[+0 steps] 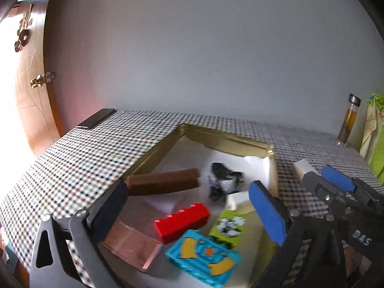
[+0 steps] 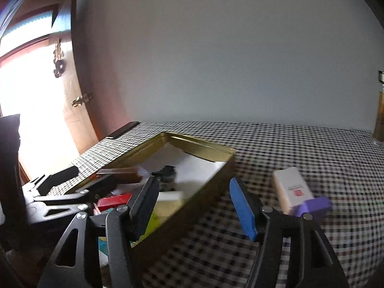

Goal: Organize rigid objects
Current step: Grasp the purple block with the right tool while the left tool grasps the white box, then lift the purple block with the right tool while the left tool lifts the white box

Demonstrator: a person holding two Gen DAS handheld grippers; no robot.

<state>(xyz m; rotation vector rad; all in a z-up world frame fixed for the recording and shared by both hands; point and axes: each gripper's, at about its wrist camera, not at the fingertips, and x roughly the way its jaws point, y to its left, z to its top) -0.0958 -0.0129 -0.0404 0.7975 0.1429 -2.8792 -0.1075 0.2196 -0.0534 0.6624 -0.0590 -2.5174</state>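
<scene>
A gold tin box (image 1: 223, 135) lies open on the checked tablecloth. In it are a red brick (image 1: 182, 222), a blue patterned block (image 1: 204, 258), a green block (image 1: 228, 228), a black-and-white toy (image 1: 224, 180), a white block (image 1: 236, 199) and a clear pink block (image 1: 130, 242). My left gripper (image 1: 189, 213) is open above the box; a brown bar (image 1: 163, 182) touches its left finger tip. My right gripper (image 2: 194, 204) is open over the box's right rim (image 2: 216, 180). A white box (image 2: 291, 190) and a purple block (image 2: 312, 206) lie right of it.
A dark phone (image 1: 96, 118) lies at the table's far left corner. A glass bottle with amber liquid (image 1: 349, 122) and a green bag (image 1: 375, 141) stand at the far right by the wall. A wooden door (image 1: 28, 91) is at the left.
</scene>
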